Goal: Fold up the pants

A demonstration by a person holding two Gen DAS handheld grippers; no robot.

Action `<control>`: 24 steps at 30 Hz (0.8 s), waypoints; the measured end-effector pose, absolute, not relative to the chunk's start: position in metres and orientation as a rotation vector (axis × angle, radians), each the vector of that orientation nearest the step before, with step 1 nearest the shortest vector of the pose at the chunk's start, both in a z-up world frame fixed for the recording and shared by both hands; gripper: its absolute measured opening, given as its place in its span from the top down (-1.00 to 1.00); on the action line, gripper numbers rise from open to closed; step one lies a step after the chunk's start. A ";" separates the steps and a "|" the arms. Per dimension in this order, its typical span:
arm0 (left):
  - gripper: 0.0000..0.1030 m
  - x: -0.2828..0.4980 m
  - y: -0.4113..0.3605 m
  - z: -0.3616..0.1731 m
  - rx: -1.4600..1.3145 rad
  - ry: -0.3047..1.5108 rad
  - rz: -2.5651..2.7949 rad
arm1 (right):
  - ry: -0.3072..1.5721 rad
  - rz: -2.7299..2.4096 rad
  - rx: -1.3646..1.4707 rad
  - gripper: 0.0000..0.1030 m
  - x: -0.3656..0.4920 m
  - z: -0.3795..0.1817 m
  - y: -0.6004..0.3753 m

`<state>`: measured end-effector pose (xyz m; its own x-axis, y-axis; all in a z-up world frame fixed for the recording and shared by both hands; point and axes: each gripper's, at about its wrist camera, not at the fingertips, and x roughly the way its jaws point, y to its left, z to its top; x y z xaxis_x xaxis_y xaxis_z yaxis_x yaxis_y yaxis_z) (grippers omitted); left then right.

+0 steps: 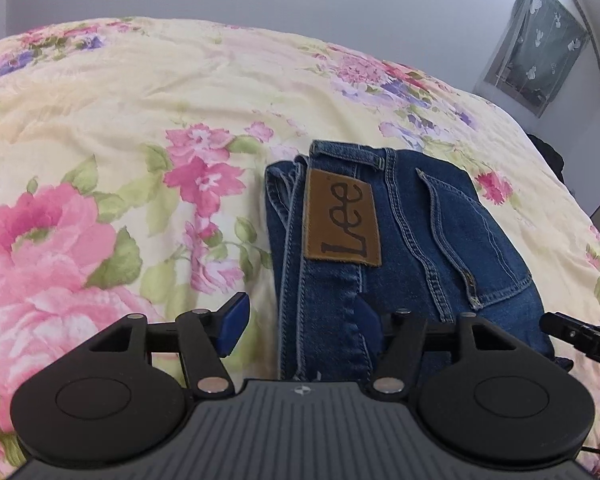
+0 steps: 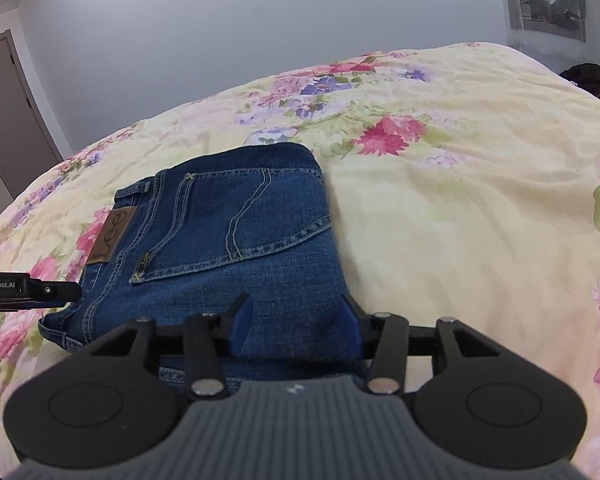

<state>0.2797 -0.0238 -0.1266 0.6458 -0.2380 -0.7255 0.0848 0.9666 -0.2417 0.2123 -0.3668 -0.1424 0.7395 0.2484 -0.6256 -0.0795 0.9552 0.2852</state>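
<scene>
Blue jeans (image 1: 412, 232) lie folded into a compact stack on the floral bedspread (image 1: 120, 120), back pocket and brown leather patch (image 1: 342, 220) facing up. My left gripper (image 1: 300, 322) stands open over the stack's near left edge. One blue pad (image 1: 234, 326) is over the bedspread and the other over the denim, and neither presses on it. In the right wrist view the same jeans (image 2: 228, 232) fill the centre. My right gripper (image 2: 296, 326) is open astride their near right corner, denim lying between the pads. The left gripper's tip (image 2: 56, 292) shows at the left edge.
The yellow flowered bedspread (image 2: 480, 200) stretches wide on all sides of the jeans. A grey door (image 2: 4, 128) stands at the left, a curtained window (image 1: 536, 44) on the far wall. Dark items (image 2: 596, 80) lie at the bed's far right edge.
</scene>
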 end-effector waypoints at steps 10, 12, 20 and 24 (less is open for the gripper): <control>-0.46 0.354 0.018 -0.164 -0.553 0.954 -0.387 | 0.888 0.277 0.429 -0.13 0.284 -0.154 -0.389; -0.57 0.368 0.023 -0.174 -0.620 0.983 -0.437 | 0.913 0.310 0.476 -0.18 0.296 -0.158 -0.392; -0.34 0.396 0.031 -0.197 -0.727 1.005 -0.565 | 0.980 0.420 0.718 -0.13 0.342 -0.187 -0.410; -0.02 0.399 0.029 -0.193 -0.713 1.025 -0.567 | 0.972 0.442 0.767 0.14 0.351 -0.194 -0.415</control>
<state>0.3990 0.0291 -0.1928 0.4148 -0.7170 -0.5603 0.0933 0.6460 -0.7576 0.3506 -0.4150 -0.1940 0.5076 0.6473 -0.5686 -0.0038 0.6616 0.7499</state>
